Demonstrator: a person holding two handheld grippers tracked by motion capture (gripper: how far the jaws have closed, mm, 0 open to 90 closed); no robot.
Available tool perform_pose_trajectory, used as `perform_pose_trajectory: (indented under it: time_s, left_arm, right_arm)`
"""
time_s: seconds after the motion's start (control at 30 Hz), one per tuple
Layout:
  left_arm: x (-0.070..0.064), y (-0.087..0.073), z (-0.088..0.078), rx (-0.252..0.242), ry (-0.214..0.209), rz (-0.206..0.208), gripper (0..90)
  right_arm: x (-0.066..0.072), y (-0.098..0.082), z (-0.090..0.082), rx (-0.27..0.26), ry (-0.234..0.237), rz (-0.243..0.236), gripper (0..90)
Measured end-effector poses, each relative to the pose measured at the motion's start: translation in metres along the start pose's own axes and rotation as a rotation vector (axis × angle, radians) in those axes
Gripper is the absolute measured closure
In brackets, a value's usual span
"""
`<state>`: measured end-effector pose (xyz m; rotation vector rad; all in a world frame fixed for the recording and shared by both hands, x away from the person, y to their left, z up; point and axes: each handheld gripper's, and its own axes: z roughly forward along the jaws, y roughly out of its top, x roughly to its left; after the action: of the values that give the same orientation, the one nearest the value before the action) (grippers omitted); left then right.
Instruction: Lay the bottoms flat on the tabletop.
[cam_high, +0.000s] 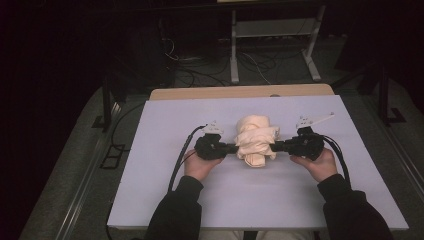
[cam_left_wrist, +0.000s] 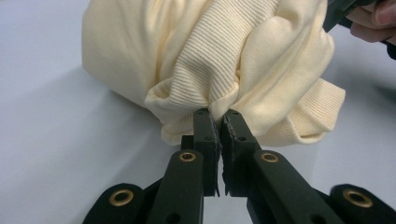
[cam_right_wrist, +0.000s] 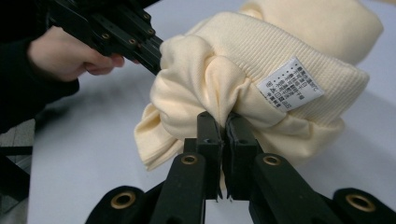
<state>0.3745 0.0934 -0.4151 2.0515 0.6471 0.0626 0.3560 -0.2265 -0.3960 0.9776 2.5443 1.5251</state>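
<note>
A cream knitted garment (cam_high: 255, 140) lies bunched in the middle of the white table (cam_high: 165, 130). My left gripper (cam_high: 235, 148) comes at it from the left and is shut on a pinch of its ribbed cloth (cam_left_wrist: 205, 70); the jaws (cam_left_wrist: 218, 116) nip the fold at their tips. From the right, my right gripper (cam_high: 274, 147) is shut on another fold of the garment (cam_right_wrist: 261, 60), just below a white care label (cam_right_wrist: 290, 85). The tips (cam_right_wrist: 223, 119) meet on the cloth. In the right gripper view the other hand and its gripper (cam_right_wrist: 116, 32) show at the upper left.
A wooden strip (cam_high: 240, 92) runs along the table's far edge. Beyond it stand a metal frame (cam_high: 272, 45) and loose cables (cam_high: 200, 70) on a dark floor. Bare white tabletop spreads to both sides and in front of the garment.
</note>
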Motion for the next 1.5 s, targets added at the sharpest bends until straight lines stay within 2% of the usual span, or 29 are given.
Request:
perform_pose_trajectory:
  time_s: [0.13, 0.2, 0.3, 0.47, 0.6, 0.63, 0.7, 0.87, 1.03, 1.1, 1.2, 1.23, 1.27, 1.37, 1.5]
  left_arm:
    - [-0.001, 0.005, -0.007, -0.035, 0.006, 0.000, 84.7]
    - [-0.001, 0.006, -0.010, -0.046, 0.006, 0.001, 84.9]
    - [-0.001, 0.010, -0.020, -0.088, 0.014, -0.003, 85.9]
    - [0.000, 0.011, -0.022, -0.095, 0.023, -0.002, 86.0]
    - [0.000, 0.018, -0.028, -0.112, 0.025, 0.002, 86.0]
    - [-0.001, 0.023, -0.036, -0.142, 0.027, 0.007, 86.0]
    - [-0.001, 0.025, -0.041, -0.168, 0.025, 0.005, 85.9]
    - [0.000, 0.023, -0.043, -0.156, 0.032, 0.006, 85.9]
    - [0.001, 0.026, -0.046, -0.173, 0.036, -0.003, 85.9]
    - [0.001, 0.029, -0.049, -0.173, 0.041, -0.001, 85.8]
    - [0.000, 0.036, -0.053, -0.142, 0.057, 0.013, 85.8]
    - [0.000, 0.042, -0.055, -0.137, 0.064, 0.017, 85.8]
    - [0.000, 0.042, -0.055, -0.137, 0.064, 0.017, 85.8]
    - [-0.001, 0.056, -0.060, -0.152, 0.071, 0.027, 85.8]
    - [-0.003, 0.064, -0.063, -0.154, 0.078, 0.045, 85.8]
  right_arm:
    - [0.004, 0.006, -0.005, -0.039, -0.001, 0.007, 84.9]
    - [0.005, 0.007, -0.006, -0.045, -0.001, 0.008, 84.9]
    - [0.005, 0.010, -0.009, -0.056, -0.004, 0.020, 84.9]
    - [0.006, 0.012, -0.011, -0.061, 0.001, 0.029, 84.9]
    - [0.012, 0.024, -0.015, -0.072, -0.006, 0.015, 85.0]
    - [0.017, 0.034, -0.019, -0.081, -0.010, 0.001, 84.9]
    - [0.020, 0.040, -0.022, -0.085, -0.013, -0.008, 85.0]
    - [0.023, 0.046, -0.022, -0.082, -0.011, -0.010, 84.9]
    - [0.024, 0.048, -0.021, -0.085, -0.018, -0.006, 84.9]
    - [0.026, 0.056, -0.024, -0.094, -0.025, -0.014, 84.9]
    - [0.027, 0.065, -0.027, -0.091, -0.034, -0.022, 84.9]
    - [0.029, 0.075, -0.030, -0.083, -0.055, -0.039, 84.9]
    - [0.030, 0.080, -0.032, -0.079, -0.064, -0.044, 84.9]
    - [0.034, 0.091, -0.037, -0.079, -0.082, -0.061, 84.9]
    - [0.038, 0.103, -0.044, -0.107, -0.084, -0.067, 84.9]
